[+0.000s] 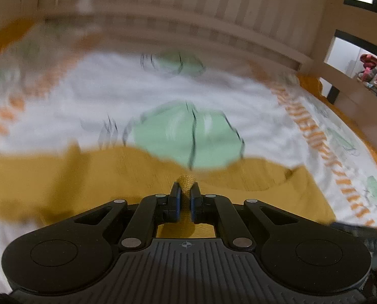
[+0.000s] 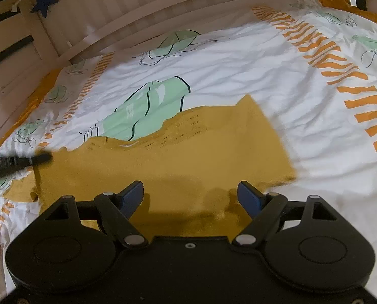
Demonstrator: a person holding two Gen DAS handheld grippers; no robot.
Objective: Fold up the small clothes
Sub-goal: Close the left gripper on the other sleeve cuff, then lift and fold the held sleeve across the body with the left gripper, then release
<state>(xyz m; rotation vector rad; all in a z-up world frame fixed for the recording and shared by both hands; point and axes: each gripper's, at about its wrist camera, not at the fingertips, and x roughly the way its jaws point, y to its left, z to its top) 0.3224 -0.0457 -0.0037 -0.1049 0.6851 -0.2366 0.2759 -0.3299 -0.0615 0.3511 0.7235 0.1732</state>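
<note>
The left gripper (image 1: 185, 192) pinches a fold of the mustard knit garment (image 2: 178, 152); the right gripper (image 2: 190, 196) hangs spread above it on the bed (image 2: 239, 58).

Left gripper (image 1: 185, 202), right gripper (image 2: 190, 197): black linkage bodies, blue-padded fingers (image 2: 131, 198), silver pivot screws.

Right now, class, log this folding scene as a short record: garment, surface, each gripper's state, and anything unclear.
garment: mustard knit garment, lying spread on the bedding
surface: white bed cover with green and orange print
left gripper: jaws shut on a pinch of the garment
right gripper: jaws wide open over the garment, holding nothing
unclear: left wrist view is motion-blurred; garment type cannot be told
</note>
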